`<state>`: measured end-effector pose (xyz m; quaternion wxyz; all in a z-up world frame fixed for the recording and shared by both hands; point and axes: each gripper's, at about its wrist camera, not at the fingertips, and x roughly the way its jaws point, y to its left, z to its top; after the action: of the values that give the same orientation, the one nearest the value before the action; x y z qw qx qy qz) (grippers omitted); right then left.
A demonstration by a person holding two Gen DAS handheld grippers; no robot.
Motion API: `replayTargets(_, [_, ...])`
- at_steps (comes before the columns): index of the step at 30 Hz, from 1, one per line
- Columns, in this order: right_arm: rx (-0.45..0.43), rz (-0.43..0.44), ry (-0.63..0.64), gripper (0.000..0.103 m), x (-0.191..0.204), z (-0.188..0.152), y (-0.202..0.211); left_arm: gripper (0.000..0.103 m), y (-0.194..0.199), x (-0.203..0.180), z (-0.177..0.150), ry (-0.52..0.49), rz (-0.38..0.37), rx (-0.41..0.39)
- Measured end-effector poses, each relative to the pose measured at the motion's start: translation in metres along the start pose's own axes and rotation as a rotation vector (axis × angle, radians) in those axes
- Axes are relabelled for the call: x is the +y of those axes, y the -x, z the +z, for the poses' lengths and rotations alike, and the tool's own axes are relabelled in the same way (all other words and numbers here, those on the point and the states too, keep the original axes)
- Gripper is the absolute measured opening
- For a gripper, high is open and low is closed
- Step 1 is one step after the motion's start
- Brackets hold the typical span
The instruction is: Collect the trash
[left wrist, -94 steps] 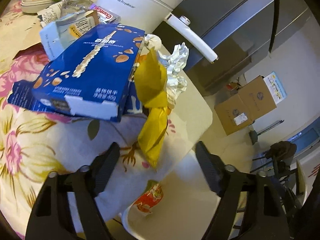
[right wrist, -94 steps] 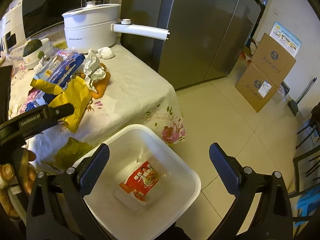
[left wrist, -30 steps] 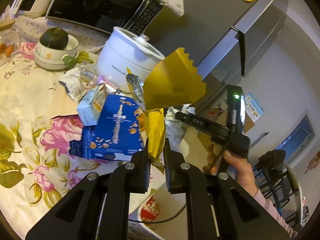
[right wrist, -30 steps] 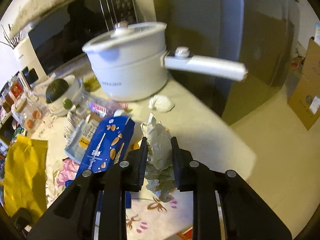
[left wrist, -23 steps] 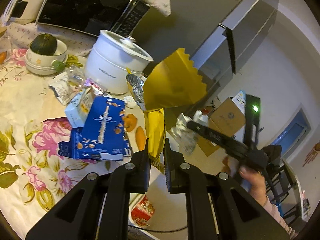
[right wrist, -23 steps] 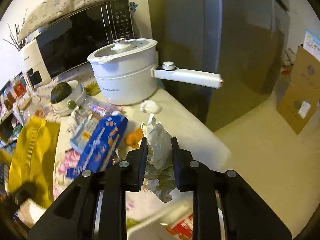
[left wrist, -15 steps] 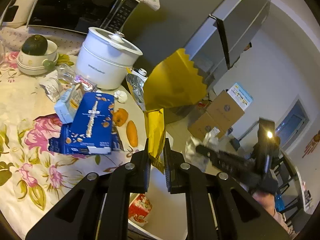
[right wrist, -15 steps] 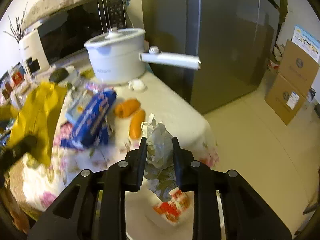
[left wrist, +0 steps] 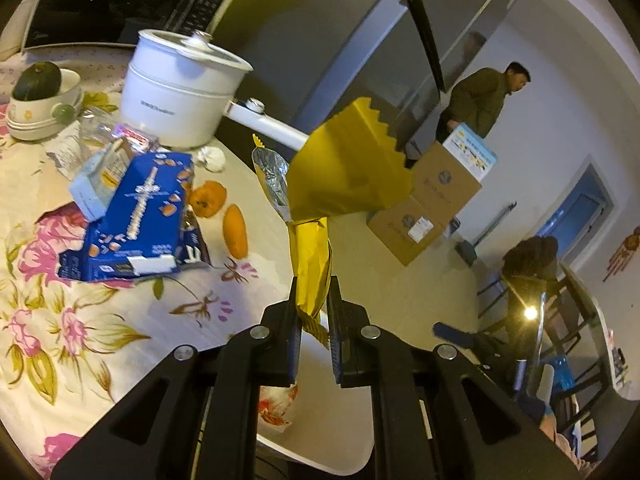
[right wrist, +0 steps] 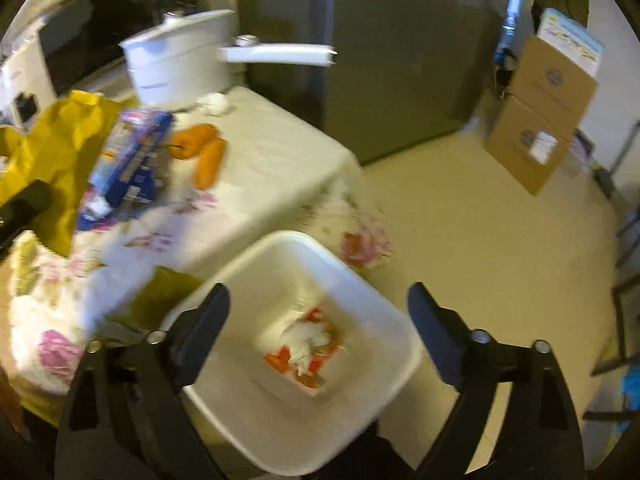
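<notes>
Yellow foil-lined wrapper (left wrist: 344, 176) stands up out of the left gripper (left wrist: 313, 332), whose fingers (left wrist: 289, 336) are pinched tight on its lower end above the edge of the tabletop (left wrist: 80, 320). Below it, at the foot of the left wrist view, the white bin (right wrist: 360, 276) shows a red-printed packet (left wrist: 276, 404).

From the right wrist view, the right gripper (right wrist: 318, 320) hangs over that bin with its fingers (right wrist: 204, 320) spread wide and nothing between them; they have just been opening. A crumpled whitish wad (right wrist: 308, 338), probably the foil scrap, though the picture is blurred, lies at the bottom of the bin on top of the red packet.

On the flowered cloth lie a blue biscuit box (left wrist: 136, 220), a smaller pale box (left wrist: 98, 176) leaning on it, two orange pieces (left wrist: 222, 216) just beside the blue box, and a small white ball of paper (left wrist: 212, 156) near the white pot (left wrist: 180, 88). A person (left wrist: 480, 100) stands by the refrigerator (left wrist: 380, 60), behind stacked cardboard boxes (left wrist: 428, 208).
</notes>
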<state>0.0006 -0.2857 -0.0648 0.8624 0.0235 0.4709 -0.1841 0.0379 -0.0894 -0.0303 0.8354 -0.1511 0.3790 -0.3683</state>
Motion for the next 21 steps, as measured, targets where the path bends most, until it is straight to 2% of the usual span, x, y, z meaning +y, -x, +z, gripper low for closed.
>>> replayTargets(2, [-0.028, -0.095, 0.025, 0.094, -0.003, -0.002, 0.0, 0.012, -0.007, -0.005, -0.004, -0.01, -0.009, 0.025])
replayTargets(5, [-0.063, -0.153, 0.026, 0.096, -0.008, -0.004, 0.003, 0.012, -0.018, -0.01, -0.01, -0.017, -0.029, 0.07])
replayTargets(13, [-0.053, -0.145, -0.011, 0.096, -0.02, -0.004, 0.002, 0.013, -0.056, -0.014, -0.035, -0.028, -0.052, 0.21])
replayTargets(15, [-0.054, -0.145, -0.002, 0.096, -0.018, -0.004, 0.002, 0.015, -0.071, -0.01, -0.041, -0.01, -0.071, 0.271])
replayTargets(16, [-0.052, -0.143, 0.002, 0.096, -0.017, -0.005, 0.003, 0.027, -0.08, -0.006, -0.046, 0.008, -0.08, 0.313])
replayTargets(17, [-0.049, -0.139, 0.007, 0.096, -0.015, -0.005, 0.002, 0.046, -0.084, -0.004, -0.049, 0.02, -0.084, 0.331])
replayTargets(18, [-0.045, -0.134, 0.011, 0.096, -0.014, -0.005, 0.001, 0.055, -0.089, 0.0, -0.052, 0.035, -0.085, 0.35])
replayTargets(21, [-0.043, -0.127, 0.02, 0.096, -0.01, -0.004, 0.002, 0.057, -0.093, 0.003, -0.054, 0.042, -0.071, 0.374])
